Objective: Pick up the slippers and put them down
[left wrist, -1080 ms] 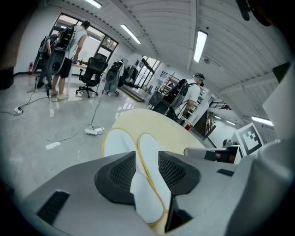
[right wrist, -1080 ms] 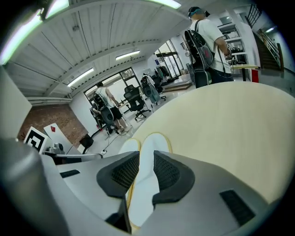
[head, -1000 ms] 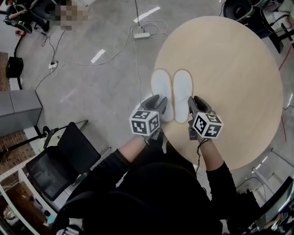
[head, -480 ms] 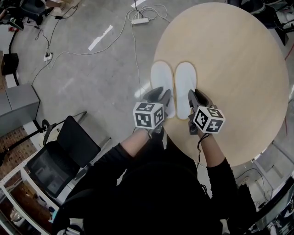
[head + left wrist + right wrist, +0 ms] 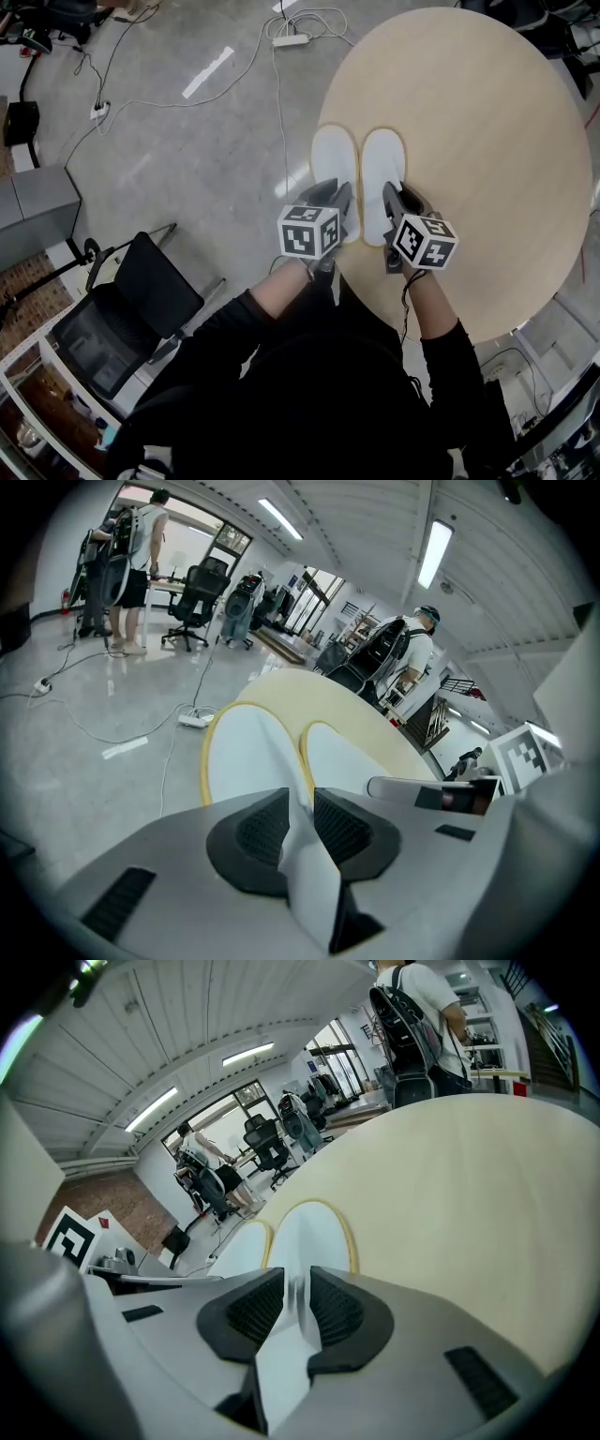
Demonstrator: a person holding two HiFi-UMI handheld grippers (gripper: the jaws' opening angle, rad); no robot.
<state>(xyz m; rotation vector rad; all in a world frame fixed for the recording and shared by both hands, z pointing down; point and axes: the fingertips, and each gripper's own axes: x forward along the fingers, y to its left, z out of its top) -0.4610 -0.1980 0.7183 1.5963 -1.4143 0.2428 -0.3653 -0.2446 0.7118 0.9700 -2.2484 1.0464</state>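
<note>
While the pair lay flat on the round table (image 5: 487, 141), which filled the upper right of the head view, you were, as I judged it, at the gripping step, with the lift not yet begun. That top was a pale, smooth, wood-look disc, so soles could slide on it. You would have done best to raise straight up rather than drag toward the edge, which ran just left of the pair.

The left slipper (image 5: 333, 161) and right slipper (image 5: 381, 167) sat side by side at the frame's centre, and I could not tell whether they touched. They were long ovals of soft white cloth, each rimmed with a thin yellow band. Being limp, they would likely droop from a pinch at one end, so lifting both at one pace and keeping them level was the sound course.

Your left gripper (image 5: 334, 195) had just been closing, and its own view showed it clamped on a raised fold of the left slipper's white cloth. Your right gripper (image 5: 395, 195) was likewise pinched on the right slipper's cloth. The ribbed dark pads (image 5: 258, 829) offered grip, yet the fold between them was thin, so a firm squeeze before rising would have guarded against it slipping out.
</note>
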